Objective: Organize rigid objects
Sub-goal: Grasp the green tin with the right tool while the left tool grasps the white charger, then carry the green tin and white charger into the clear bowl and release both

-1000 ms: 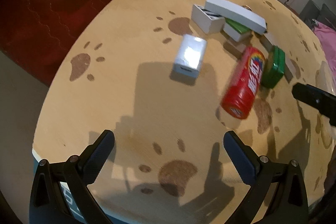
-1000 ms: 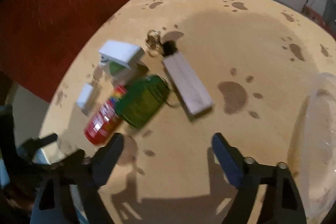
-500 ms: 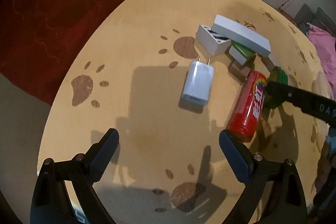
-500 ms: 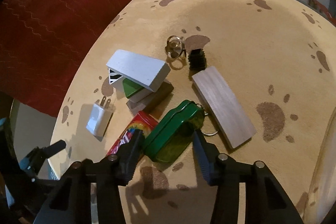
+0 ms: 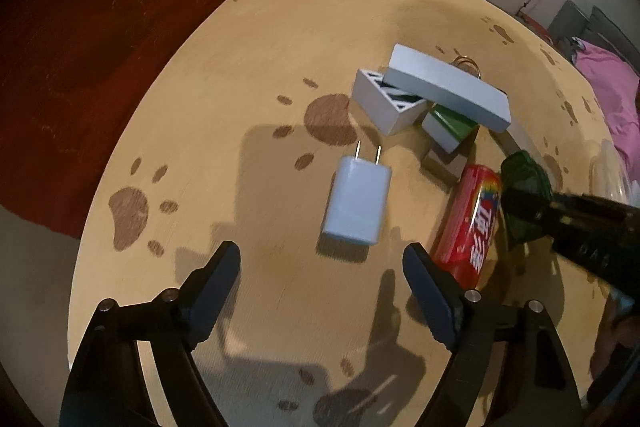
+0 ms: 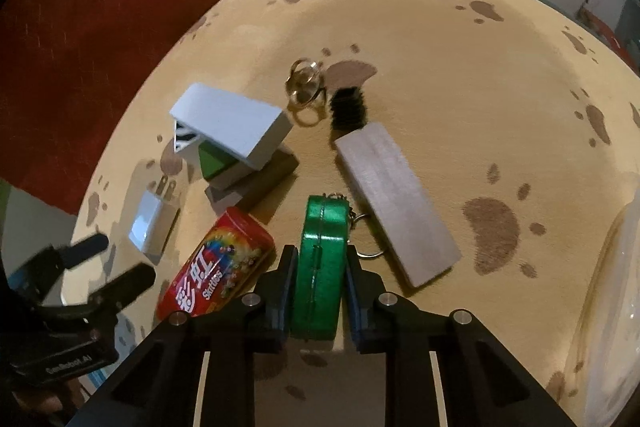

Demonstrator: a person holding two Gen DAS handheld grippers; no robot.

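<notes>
My right gripper is shut on a green metal tin, which stands on its edge between the pads with its key ring hanging off the far end. In the left wrist view that gripper comes in from the right with the tin. A red Skittles can lies just left of the tin. My left gripper hovers low over the table. Its jaws are closing with nothing between them. The white plug charger lies just ahead of its fingertips.
On the paw-print table a white box lid leans on a pile of small blocks. A grey wooden slab, loose key rings and a small black part lie nearby. A clear plastic container sits at the right edge.
My right gripper has closed on the green tin, which now stands on its edge. My left gripper has drawn closer to the charger and its jaws have narrowed.
</notes>
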